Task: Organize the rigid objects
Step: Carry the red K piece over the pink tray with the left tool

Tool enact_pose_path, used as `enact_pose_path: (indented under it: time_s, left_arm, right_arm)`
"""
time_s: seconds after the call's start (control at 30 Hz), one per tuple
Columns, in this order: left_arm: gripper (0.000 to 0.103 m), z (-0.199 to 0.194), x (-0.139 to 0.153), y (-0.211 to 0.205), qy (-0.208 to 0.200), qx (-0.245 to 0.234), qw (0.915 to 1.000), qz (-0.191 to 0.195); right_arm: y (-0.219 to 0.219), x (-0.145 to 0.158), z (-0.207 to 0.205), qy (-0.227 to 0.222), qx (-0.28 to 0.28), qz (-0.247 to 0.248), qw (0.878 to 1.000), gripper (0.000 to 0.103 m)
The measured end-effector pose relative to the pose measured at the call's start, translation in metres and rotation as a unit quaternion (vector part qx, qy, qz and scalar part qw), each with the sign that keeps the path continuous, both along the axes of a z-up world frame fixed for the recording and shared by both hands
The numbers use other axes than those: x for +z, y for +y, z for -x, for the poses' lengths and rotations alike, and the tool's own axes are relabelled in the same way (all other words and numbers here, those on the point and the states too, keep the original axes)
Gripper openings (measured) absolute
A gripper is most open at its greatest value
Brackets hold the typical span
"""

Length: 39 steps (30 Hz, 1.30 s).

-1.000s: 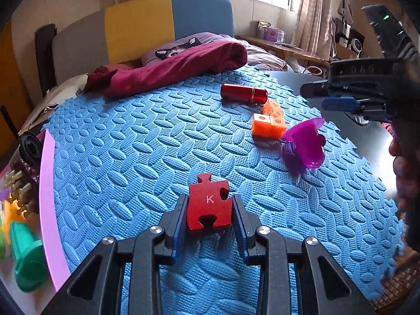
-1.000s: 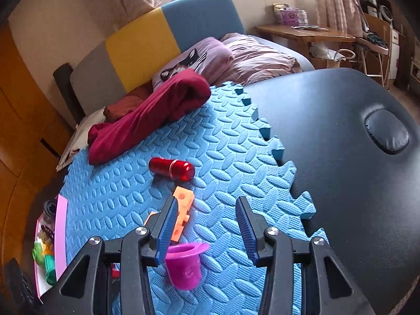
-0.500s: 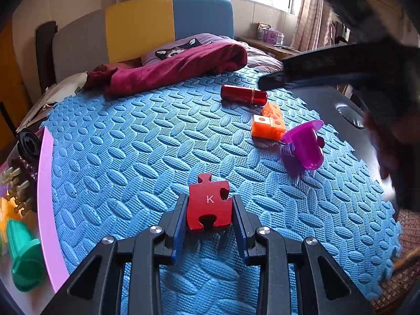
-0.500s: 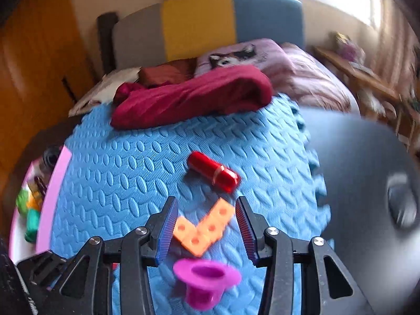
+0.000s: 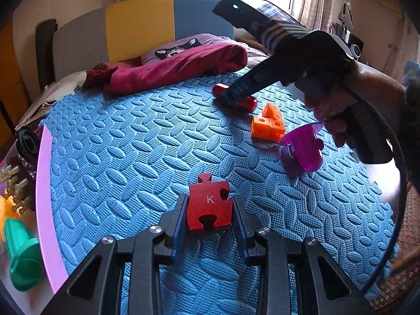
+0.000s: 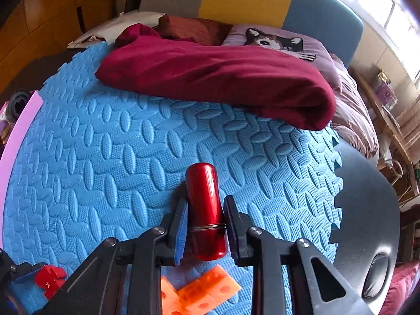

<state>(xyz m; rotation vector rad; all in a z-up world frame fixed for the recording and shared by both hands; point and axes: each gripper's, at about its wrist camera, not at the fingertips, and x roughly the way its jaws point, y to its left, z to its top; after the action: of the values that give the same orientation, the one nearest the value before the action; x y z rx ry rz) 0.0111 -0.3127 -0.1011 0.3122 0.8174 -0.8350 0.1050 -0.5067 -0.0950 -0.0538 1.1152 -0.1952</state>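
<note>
A red puzzle piece marked K lies on the blue foam mat between the fingers of my left gripper, whose pads touch its sides. It also shows in the right wrist view. My right gripper has come down around a red metal cylinder lying on the mat; its jaws stand close on both sides with a thin gap on the right. In the left wrist view the right gripper covers the middle of the cylinder. An orange block and a purple cup lie to the right.
A pink-edged tray at the left holds a green cup, a black roll and other toys. A maroon blanket lies across the mat's far edge. A black table surface adjoins the mat's right side.
My right gripper swung left and down from above the purple cup and orange block to straddle the red cylinder, and its jaws narrowed. My left gripper and the puzzle piece stayed put.
</note>
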Motion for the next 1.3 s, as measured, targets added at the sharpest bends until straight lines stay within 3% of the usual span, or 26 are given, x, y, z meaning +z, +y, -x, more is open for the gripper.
enact_pose_path:
  time_s: [0.33, 0.5, 0.77, 0.9, 0.97, 1.17, 1.3]
  left_arm:
    - [0.032, -0.001, 0.01, 0.011, 0.005, 0.029, 0.9996, -0.006]
    - [0.032, 0.006, 0.034, 0.023, -0.018, 0.041, 0.999, 0.004]
    - [0.032, 0.01, 0.058, 0.052, -0.022, 0.071, 0.997, 0.019]
    - [0.032, 0.009, 0.066, 0.066, -0.027, 0.085, 0.9957, 0.023]
    - [0.032, 0.009, 0.069, 0.074, -0.029, 0.093, 0.9949, 0.027]
    - [0.032, 0.004, 0.076, 0.097, -0.031, 0.118, 0.9919, 0.035]
    - [0.032, -0.001, 0.076, 0.111, -0.033, 0.139, 0.9891, 0.034]
  right_arm:
    - [0.006, -0.003, -0.007, 0.019, -0.013, -0.061, 0.998, 0.026]
    - [0.012, -0.003, -0.005, 0.021, -0.015, -0.047, 0.999, 0.026]
    - [0.027, -0.003, -0.004, 0.006, -0.037, -0.006, 0.999, 0.026]
    - [0.027, -0.001, 0.002, -0.012, -0.057, -0.036, 0.998, 0.026]
    - [0.033, 0.0, 0.008, -0.021, -0.051, -0.072, 0.996, 0.026]
    - [0.078, -0.001, 0.032, -0.039, -0.018, -0.1, 0.994, 0.026]
    - [0.107, -0.003, 0.053, -0.055, 0.016, -0.076, 0.995, 0.026]
